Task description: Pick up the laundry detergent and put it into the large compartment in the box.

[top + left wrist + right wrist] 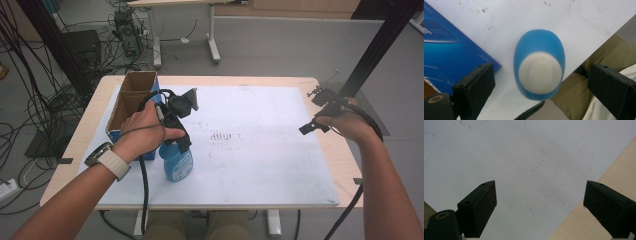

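Observation:
A blue spray bottle (177,164) stands on the white board (260,150) near its front left. My left gripper (181,140) hangs right over the bottle's top, held from the left by a hand with a watch. In the left gripper view the bottle (540,67) appears end-on as a blue oval with a white oval face, and my left gripper (541,75) is open, its jaws wide on either side and apart from the bottle. My right gripper (313,111) is open at the board's right edge; in its own view the right gripper (540,195) holds nothing over bare board (511,157).
An open blue cardboard box (131,100) stands just left of the bottle, its blue side (446,50) close to the left jaw. The wooden table (340,155) rims the board. A black frame post (380,45) rises at the right. Cables lie on the floor at the left.

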Tool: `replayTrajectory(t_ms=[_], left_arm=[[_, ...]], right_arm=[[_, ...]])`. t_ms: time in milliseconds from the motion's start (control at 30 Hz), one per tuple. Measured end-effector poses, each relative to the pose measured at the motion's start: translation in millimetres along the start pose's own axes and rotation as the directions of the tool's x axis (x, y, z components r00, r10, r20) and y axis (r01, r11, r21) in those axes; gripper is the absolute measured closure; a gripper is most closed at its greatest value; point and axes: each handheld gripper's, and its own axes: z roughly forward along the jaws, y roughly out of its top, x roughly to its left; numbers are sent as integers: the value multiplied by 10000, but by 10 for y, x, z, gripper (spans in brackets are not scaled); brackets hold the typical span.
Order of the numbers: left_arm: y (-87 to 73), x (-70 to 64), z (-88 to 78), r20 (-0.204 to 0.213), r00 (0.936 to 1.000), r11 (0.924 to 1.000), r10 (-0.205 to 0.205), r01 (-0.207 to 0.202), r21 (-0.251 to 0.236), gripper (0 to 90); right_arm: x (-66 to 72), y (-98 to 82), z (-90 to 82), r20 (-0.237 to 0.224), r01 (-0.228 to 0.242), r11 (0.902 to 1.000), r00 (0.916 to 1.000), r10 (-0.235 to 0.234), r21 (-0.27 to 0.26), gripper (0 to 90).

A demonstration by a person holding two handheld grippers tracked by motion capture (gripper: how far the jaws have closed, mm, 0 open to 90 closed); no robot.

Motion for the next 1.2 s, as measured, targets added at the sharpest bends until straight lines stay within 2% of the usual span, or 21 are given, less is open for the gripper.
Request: replayTrajectory(t_ms=[600,1200], left_arm=[[-37,38,-13,136,9999,9998,-107,109,-176,82],[-50,30,-21,98,9999,9998,-109,111,-192,83]], right_arm=[[11,39,-2,-4,39,10000,10000,-39,10,115],[13,59,-10,4,61,10000,10000,-61,16,115]])
